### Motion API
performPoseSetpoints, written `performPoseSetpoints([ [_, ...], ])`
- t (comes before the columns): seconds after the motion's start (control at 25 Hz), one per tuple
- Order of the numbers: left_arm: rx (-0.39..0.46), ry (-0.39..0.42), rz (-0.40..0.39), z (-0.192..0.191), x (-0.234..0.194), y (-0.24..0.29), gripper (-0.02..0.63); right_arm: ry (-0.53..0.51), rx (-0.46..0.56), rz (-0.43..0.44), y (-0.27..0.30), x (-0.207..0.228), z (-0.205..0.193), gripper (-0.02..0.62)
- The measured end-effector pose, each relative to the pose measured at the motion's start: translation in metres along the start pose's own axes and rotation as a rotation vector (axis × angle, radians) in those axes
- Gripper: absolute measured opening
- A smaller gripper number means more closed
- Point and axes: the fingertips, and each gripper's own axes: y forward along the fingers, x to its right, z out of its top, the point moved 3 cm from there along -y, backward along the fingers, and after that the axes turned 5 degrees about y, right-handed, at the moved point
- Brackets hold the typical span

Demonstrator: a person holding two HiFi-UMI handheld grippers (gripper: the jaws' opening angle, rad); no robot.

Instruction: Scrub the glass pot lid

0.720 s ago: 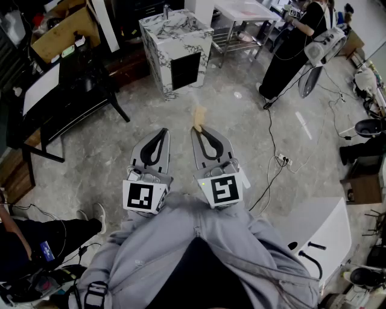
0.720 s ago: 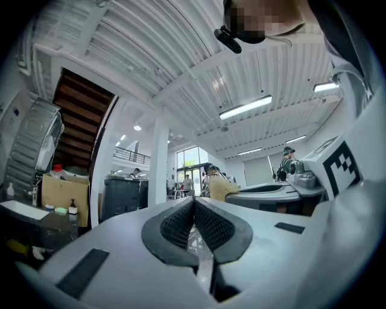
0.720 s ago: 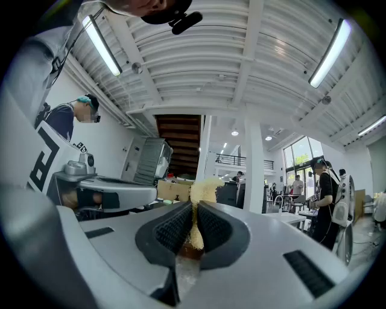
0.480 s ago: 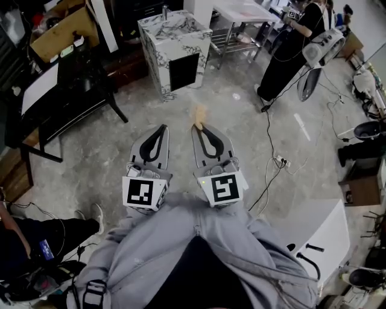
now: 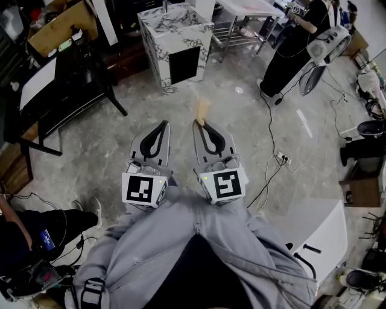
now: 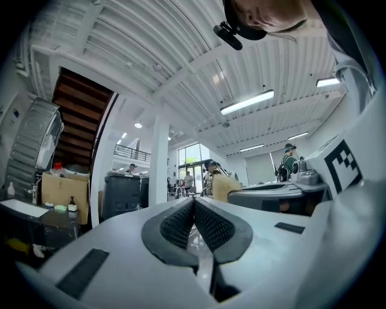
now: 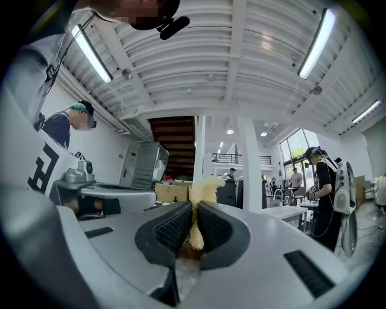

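My right gripper [image 5: 197, 124] is shut on a tan fibrous scrub pad [image 5: 201, 110], which sticks out past its tips; in the right gripper view the pad [image 7: 204, 190] is pinched between the black ribbed pads [image 7: 172, 228]. My left gripper [image 5: 163, 124] is beside it, shut with nothing in it, its tips meeting in the left gripper view [image 6: 193, 201]. The scrub pad [image 6: 224, 186] shows there to the right. Both grippers are held close to the person's grey-sleeved body, above the floor. No glass pot lid is in view.
A marbled cabinet [image 5: 175, 42] stands ahead, with a metal table [image 5: 241, 18] behind it. A black table [image 5: 54, 90] is at the left. A person in black [image 5: 295, 48] stands at the upper right. Cables [image 5: 271, 163] lie on the floor, and a white unit [image 5: 319, 229] is at the lower right.
Both grippers keep their pose and the pad stays held. Only the head view has shifted slightly.
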Motion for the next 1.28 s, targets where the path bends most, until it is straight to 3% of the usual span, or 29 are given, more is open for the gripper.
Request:
performPoseSetpoints([
  [0.44, -0.006, -0.033, 0.004, -0.034, -0.057, 0.073, 0.015, 0.004, -0.03, -0.015, 0.08, 0.037, -0.03, 0.044],
  [0.88, -0.037, -0.064, -0.052, -0.072, -0.183, 0.235, 0.015, 0.031, -0.091, -0.077, 0.259, 0.109, -0.058, 0.044],
  [1.28, -0.041, -0.078, -0.124, -0.097, -0.247, 0.34, 0.015, 0.037, -0.11, -0.152, 0.362, 0.163, -0.076, 0.044],
])
